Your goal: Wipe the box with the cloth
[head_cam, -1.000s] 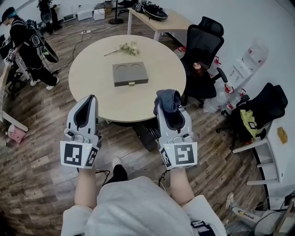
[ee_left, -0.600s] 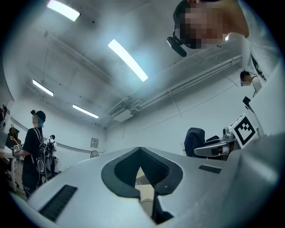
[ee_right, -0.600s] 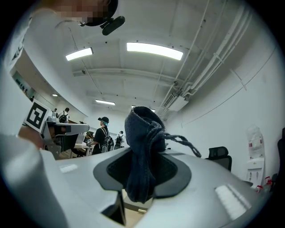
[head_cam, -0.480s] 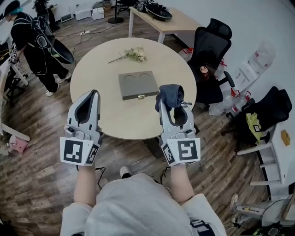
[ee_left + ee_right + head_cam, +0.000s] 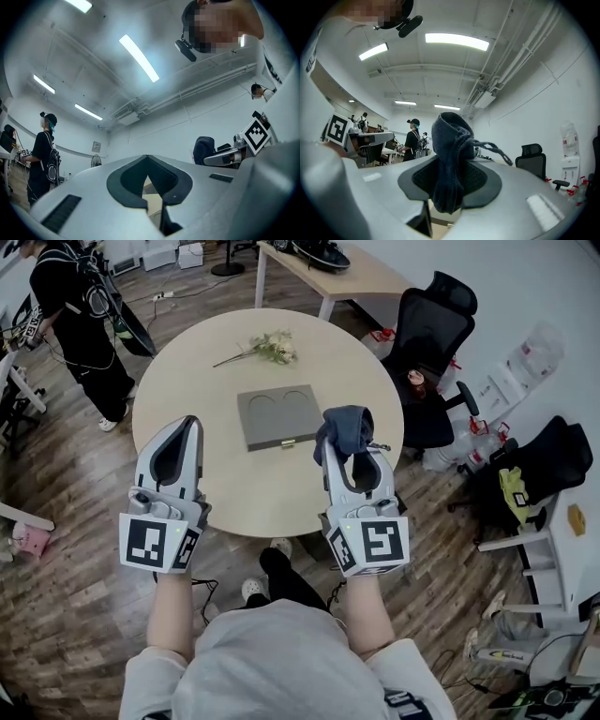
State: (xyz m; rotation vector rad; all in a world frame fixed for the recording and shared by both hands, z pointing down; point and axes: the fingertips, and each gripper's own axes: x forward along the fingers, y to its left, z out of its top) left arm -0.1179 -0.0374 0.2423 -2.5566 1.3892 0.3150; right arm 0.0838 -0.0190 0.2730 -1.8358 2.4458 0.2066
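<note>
A flat grey box (image 5: pixel 276 415) with two round hollows in its lid and a small front clasp lies near the middle of the round table (image 5: pixel 187 362). My right gripper (image 5: pixel 349 448) hangs over the table's near right part, just right of the box, shut on a dark blue-grey cloth (image 5: pixel 344 432) that bunches above its tip. In the right gripper view the cloth (image 5: pixel 450 159) stands pinched between the jaws. My left gripper (image 5: pixel 177 442) is over the table's near left edge, jaws together with nothing in them; in the left gripper view its tip (image 5: pixel 149 180) shows only a thin slit.
A flower sprig (image 5: pixel 262 346) lies on the far side of the table. A black office chair (image 5: pixel 427 343) stands right of it, a wooden desk (image 5: pixel 352 273) behind. A person in black (image 5: pixel 80 320) stands at far left. More chairs and clutter (image 5: pixel 525 474) at right.
The view has moved forward, so the table and box now lie closer beneath me. Both grippers now reach over the table's near edge; the right one still holds the cloth.
</note>
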